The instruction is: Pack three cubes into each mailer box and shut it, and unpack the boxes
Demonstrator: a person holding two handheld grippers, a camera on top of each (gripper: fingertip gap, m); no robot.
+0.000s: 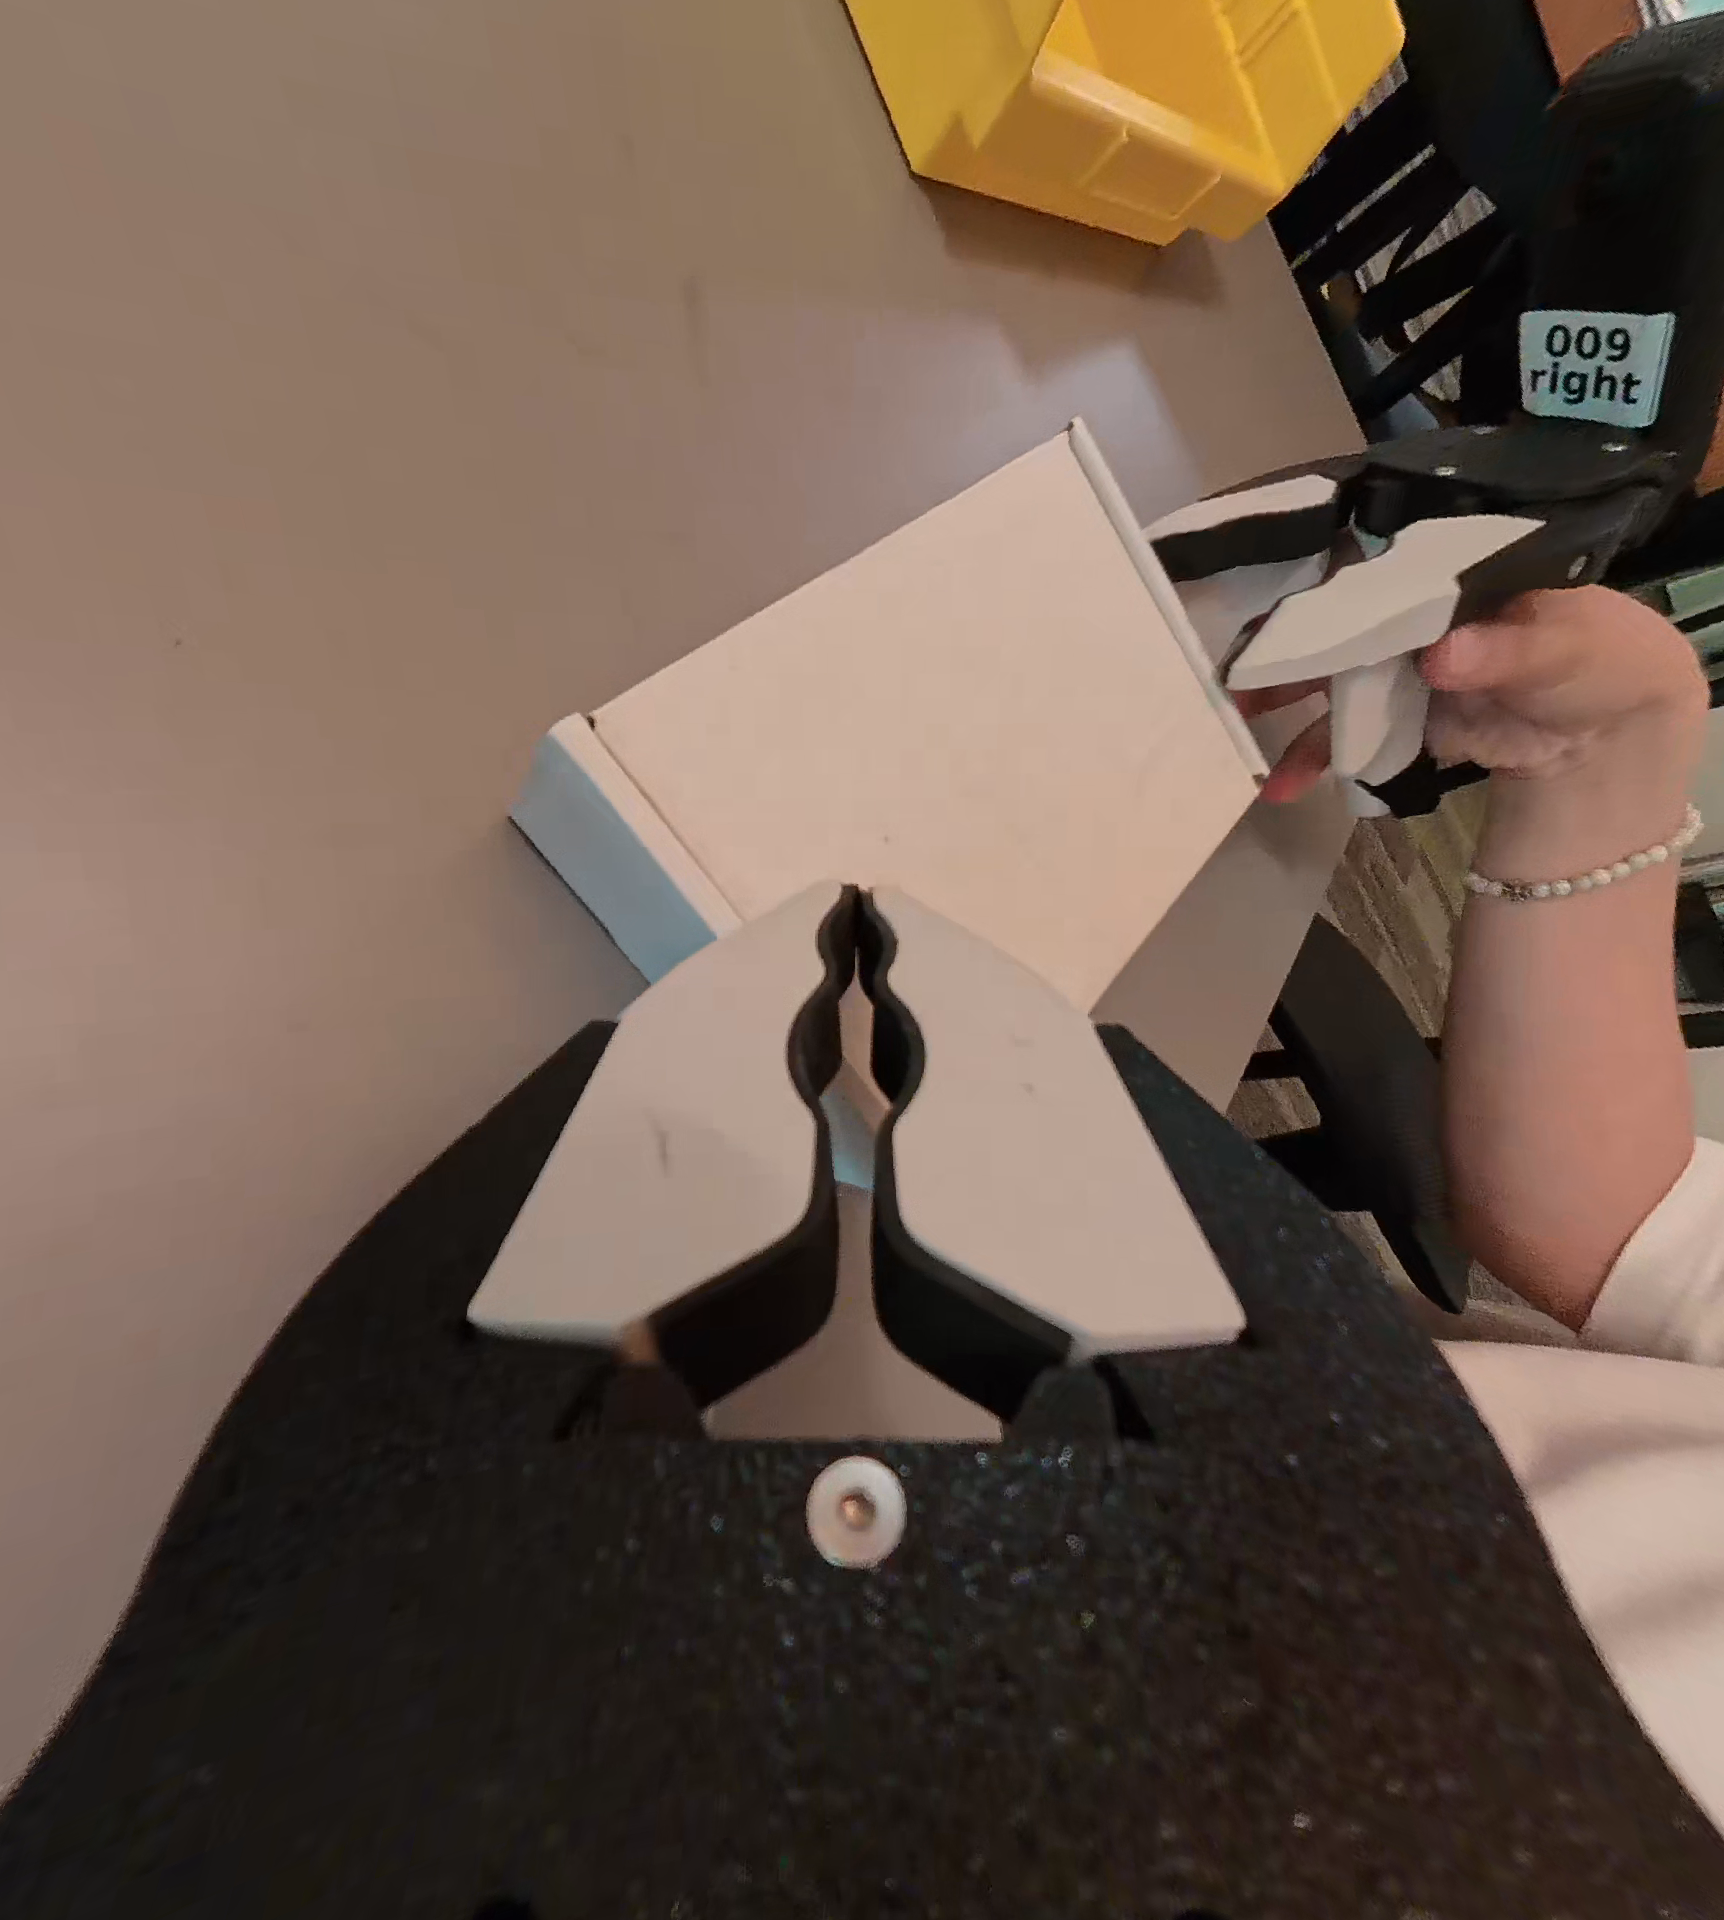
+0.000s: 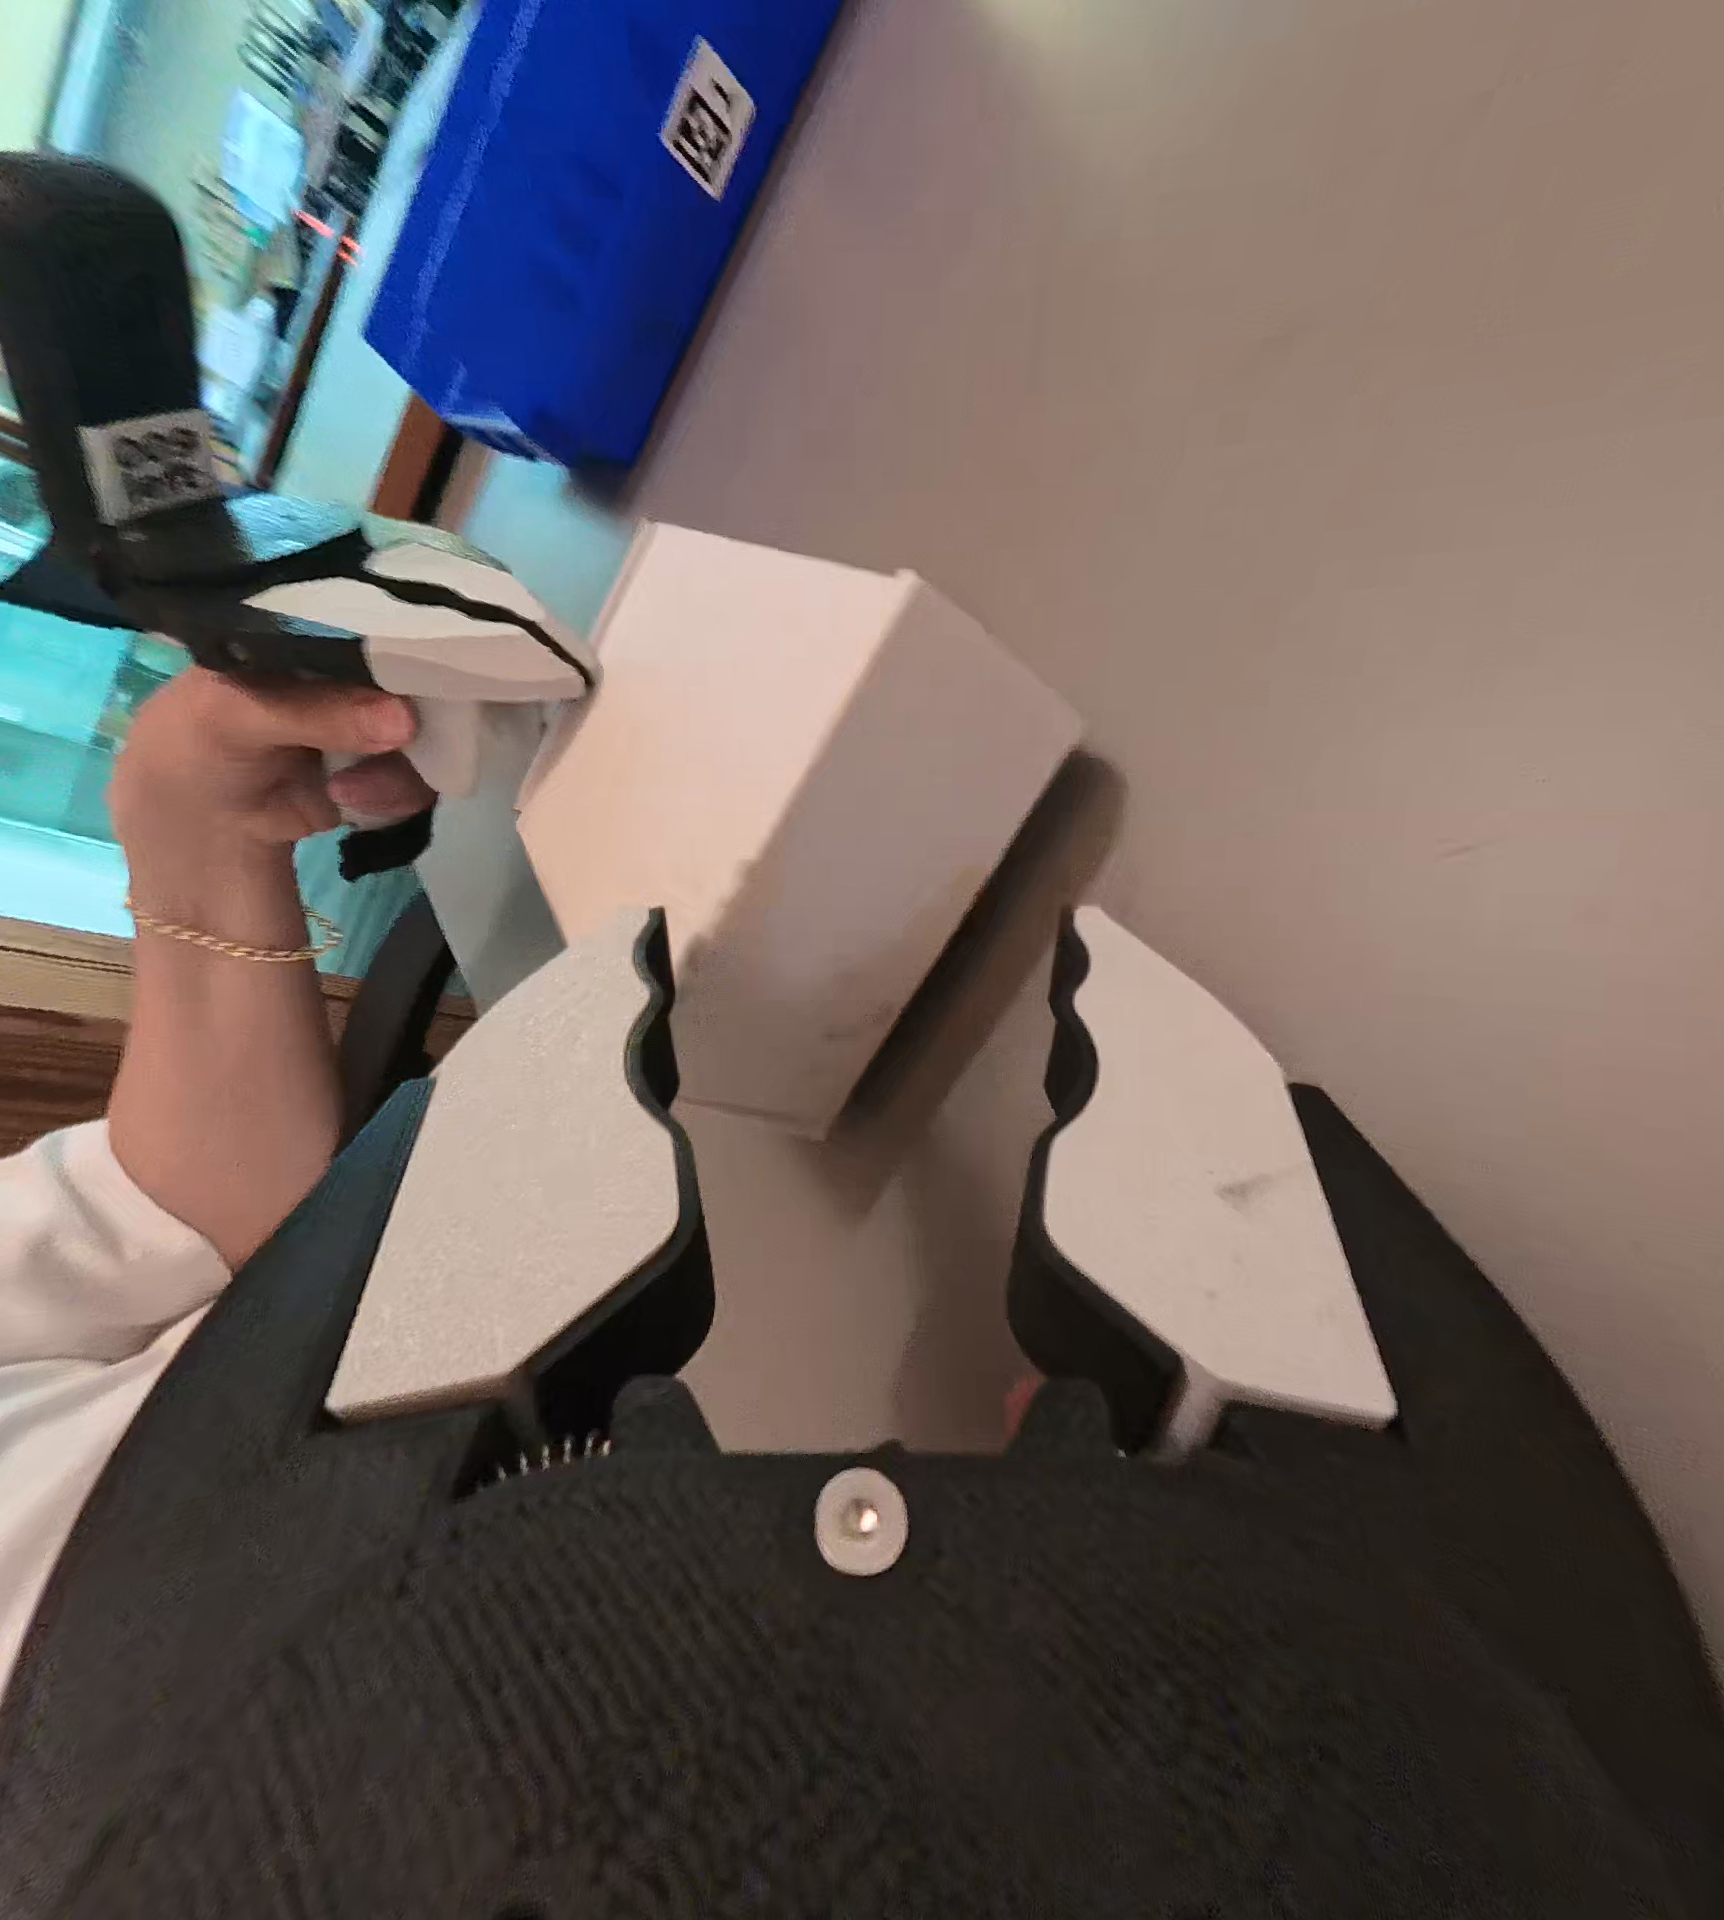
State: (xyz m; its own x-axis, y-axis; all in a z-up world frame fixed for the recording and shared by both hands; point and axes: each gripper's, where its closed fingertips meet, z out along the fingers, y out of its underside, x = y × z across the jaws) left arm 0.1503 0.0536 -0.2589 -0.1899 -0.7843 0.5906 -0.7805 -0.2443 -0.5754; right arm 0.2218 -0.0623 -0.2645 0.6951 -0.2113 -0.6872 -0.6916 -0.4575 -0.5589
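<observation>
A white mailer box (image 1: pixel 920 717) lies shut on the beige table (image 1: pixel 318 520) near its edge. My left gripper (image 1: pixel 853 902) is shut, and its tips rest at the box's near edge. I cannot tell whether they pinch anything. My right gripper (image 1: pixel 1196 613) is open at the box's far side, one finger above the lid edge and one below it. In the right wrist view the box (image 2: pixel 796 790) sits just ahead of the open right gripper (image 2: pixel 863 935). The shut left gripper (image 2: pixel 572 670) touches its far corner. No cubes are in view.
A yellow bin (image 1: pixel 1128 104) stands on the table beyond the box. A blue bin (image 2: pixel 567 229) stands at the table's far end in the right wrist view. A person's hands and white sleeves (image 1: pixel 1668 1455) hold both grippers. A black chair (image 1: pixel 1377 1122) is beside the table edge. Across from one pair of fingers to the other is roughly 15 cm.
</observation>
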